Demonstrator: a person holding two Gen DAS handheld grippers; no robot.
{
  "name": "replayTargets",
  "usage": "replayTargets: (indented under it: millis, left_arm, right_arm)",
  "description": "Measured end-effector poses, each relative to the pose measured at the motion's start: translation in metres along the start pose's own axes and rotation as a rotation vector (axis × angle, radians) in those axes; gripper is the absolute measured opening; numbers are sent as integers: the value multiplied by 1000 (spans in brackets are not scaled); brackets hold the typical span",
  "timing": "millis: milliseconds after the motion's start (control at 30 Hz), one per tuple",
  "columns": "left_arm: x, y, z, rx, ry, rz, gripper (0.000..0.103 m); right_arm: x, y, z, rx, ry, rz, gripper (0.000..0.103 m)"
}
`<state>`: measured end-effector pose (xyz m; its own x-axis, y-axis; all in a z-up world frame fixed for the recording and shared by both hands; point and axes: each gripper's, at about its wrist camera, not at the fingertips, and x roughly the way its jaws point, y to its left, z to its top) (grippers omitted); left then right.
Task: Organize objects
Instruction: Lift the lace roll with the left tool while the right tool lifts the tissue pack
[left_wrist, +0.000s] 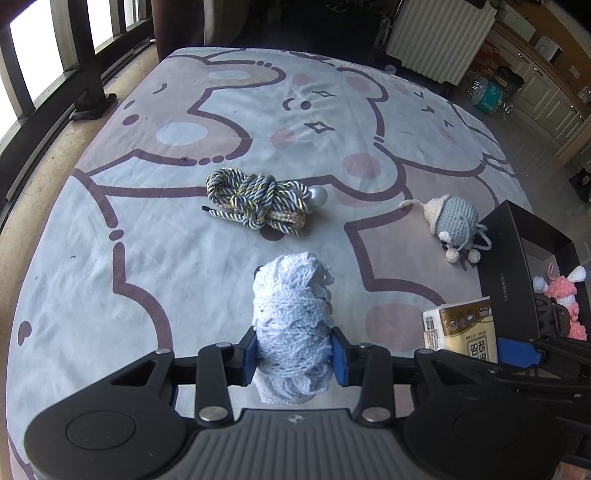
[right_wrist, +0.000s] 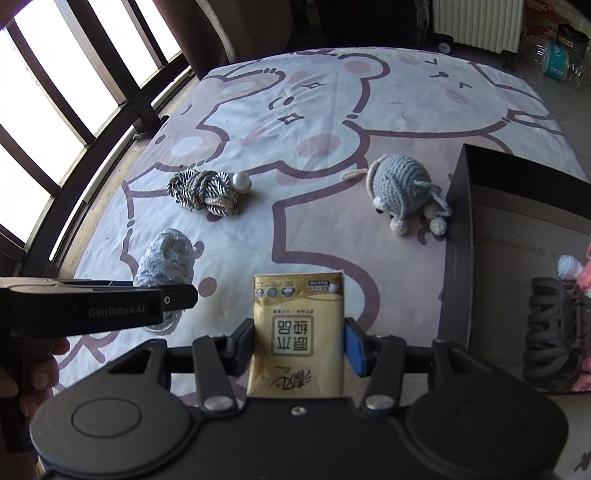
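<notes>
Lace first: our left gripper is clamped on a white bundle of lace trim, blue pads pressed into both sides, and it looks lifted a bit above the bedsheet. Our right gripper is holding a gold tissue pack between its pads the same way. We reckon both are held like this because they're headed for the black box sitting just to the right, which seems to be where everything gets collected.

Count time. In our grippers: one lace bundle, one tissue pack. Out on the sheet: one knotted rope in grey, white and gold with one pearl bead touching its end, and one grey crochet mouse lying on its side right up against the box wall. In the box already: one pink crochet toy and one dark thing we can't identify. So two items loose, two in hand, two stashed.
</notes>
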<state>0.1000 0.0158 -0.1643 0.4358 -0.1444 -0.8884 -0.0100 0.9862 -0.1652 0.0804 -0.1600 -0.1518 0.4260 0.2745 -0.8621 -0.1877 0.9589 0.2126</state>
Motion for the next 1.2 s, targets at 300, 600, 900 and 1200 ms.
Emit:
replayTargets:
  millis: [300, 600, 900, 1200]
  left_arm:
    - [-12, -10, 6, 13, -28, -1, 40]
    - [-27, -19, 17, 31, -65, -8, 40]
    - [-43, -53, 42, 77, -100, -55, 40]
    - [-49, -90, 58, 127, -120, -97, 40]
  right_arm:
    - [-19, -15, 10, 26, -55, -20, 51]
    - [-35, -21, 18, 29, -101, -18, 51]
    - [-58, -34, 37, 51, -168, -44, 51]
    - [-88, -67, 44, 99, -237, -95, 51]
